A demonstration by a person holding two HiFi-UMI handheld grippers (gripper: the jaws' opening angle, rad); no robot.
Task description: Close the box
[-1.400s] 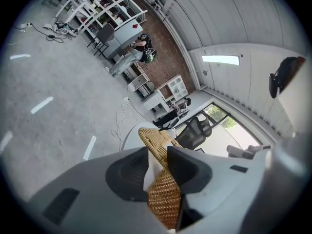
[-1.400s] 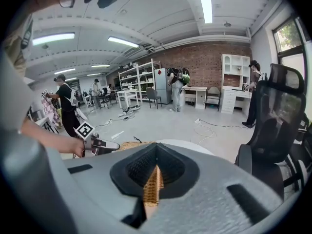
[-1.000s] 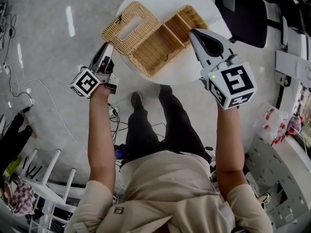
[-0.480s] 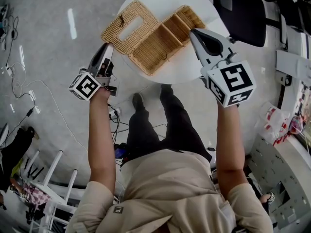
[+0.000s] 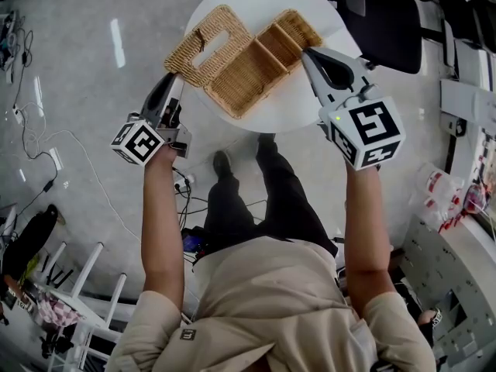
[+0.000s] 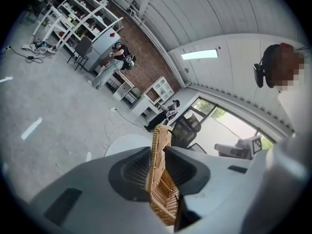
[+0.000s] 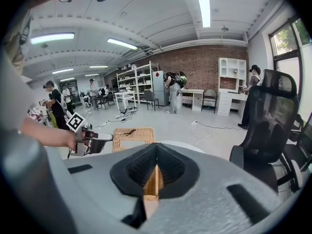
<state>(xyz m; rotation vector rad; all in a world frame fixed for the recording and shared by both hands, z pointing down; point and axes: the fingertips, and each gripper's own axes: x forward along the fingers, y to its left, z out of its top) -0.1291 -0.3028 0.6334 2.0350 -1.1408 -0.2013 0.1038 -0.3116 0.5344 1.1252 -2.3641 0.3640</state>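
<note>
Left hand-held gripper [image 5: 174, 80] is pinching the free edge of the wicker lid [image 5: 208, 43]. In its own view the woven panel [image 6: 161, 179] stands clamped between the two pads. Compared with a second ago, that panel has tipped from a slant to nearly edge-on and upright in the left gripper view. In the head view the lid has come up off its flat, folded-back position. I read that as the closing swing under way: the lid is rising on its hinge side but is nowhere near over the opening yet.

My right hand-held gripper [image 5: 306, 51] has barely shifted. Its jaws are pressed on the far right rim of the box [image 5: 248, 80], a thin strip of wicker caught between them [image 7: 155, 179], so it is steadying the base while the lid turns. The box sits on the round white counter [image 5: 302, 107], open, with a divider showing inside.

As for writing, I find none I can read. The box carries no label, and the marker cubes [image 5: 364, 134] on both tools show only black-and-white square patterns, not words.
</note>
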